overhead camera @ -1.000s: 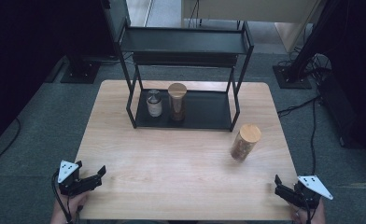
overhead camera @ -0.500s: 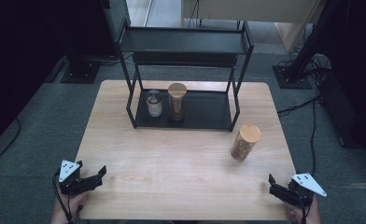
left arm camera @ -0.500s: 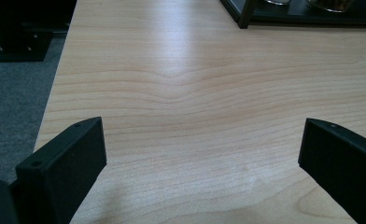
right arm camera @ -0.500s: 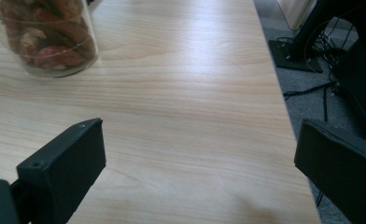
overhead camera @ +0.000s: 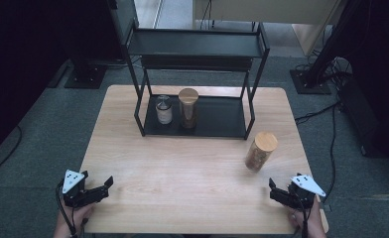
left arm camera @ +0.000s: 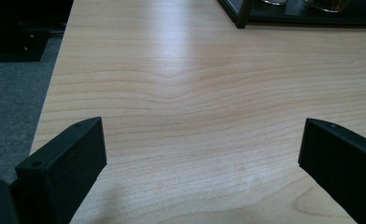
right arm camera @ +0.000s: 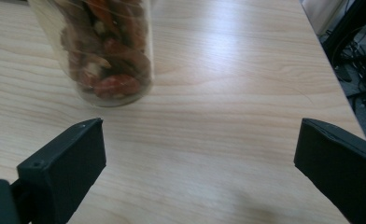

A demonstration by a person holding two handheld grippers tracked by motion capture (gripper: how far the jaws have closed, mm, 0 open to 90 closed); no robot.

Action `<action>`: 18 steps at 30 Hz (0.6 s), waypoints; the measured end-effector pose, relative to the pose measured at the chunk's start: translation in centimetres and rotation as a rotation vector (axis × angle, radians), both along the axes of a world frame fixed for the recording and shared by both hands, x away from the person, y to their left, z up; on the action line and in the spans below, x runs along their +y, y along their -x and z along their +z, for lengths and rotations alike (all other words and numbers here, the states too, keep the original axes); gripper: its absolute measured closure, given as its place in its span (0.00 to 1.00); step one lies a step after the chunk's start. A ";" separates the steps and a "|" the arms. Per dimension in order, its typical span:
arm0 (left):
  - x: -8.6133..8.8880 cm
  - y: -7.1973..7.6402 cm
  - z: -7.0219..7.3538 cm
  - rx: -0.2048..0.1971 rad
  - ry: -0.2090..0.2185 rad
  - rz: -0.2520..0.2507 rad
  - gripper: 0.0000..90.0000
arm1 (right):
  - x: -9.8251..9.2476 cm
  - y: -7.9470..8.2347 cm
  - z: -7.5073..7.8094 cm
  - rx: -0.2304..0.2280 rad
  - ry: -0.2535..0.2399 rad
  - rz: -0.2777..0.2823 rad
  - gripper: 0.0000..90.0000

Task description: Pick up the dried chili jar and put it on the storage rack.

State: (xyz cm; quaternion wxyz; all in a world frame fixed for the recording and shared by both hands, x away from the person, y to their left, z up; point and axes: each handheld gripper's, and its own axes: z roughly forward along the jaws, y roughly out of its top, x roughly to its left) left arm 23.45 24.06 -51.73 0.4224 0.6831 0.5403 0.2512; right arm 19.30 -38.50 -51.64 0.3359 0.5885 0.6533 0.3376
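A pale wood-grain counter (overhead camera: 192,168) with rounded corners was set on grey carpet, and a black metal rack (overhead camera: 197,74) at its far side carried a small glass jar (overhead camera: 163,109) and a taller wooden-lidded jar (overhead camera: 188,107). A round, clear jar with a wooden lid (overhead camera: 260,151), filled with brown and red pieces, was stood on the counter's right side, near the right hand-held gripper (overhead camera: 277,192). Both the right and the left hand-held gripper (overhead camera: 103,186) were held at the near edge with jaws wide apart, nothing between them.

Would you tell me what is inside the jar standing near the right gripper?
The jar holds reddish-brown and pale chunks; what they are is unclear. Its wooden lid covers the top.
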 end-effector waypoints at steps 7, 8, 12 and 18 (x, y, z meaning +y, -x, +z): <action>0.0 0.0 0.0 0.001 0.003 -0.002 0.01 | 1.4 -1.2 0.1 0.003 -0.012 0.026 0.02; 0.0 0.0 0.0 -0.001 0.003 -0.002 0.01 | 1.6 -1.4 0.1 0.002 -0.017 0.027 0.02; 0.0 0.0 0.0 0.000 0.002 -0.004 0.01 | 2.3 -2.1 0.2 0.005 -0.029 0.032 0.02; 0.0 -0.1 0.0 0.001 0.003 -0.006 0.01 | 3.2 -3.0 0.3 0.007 -0.033 0.050 0.02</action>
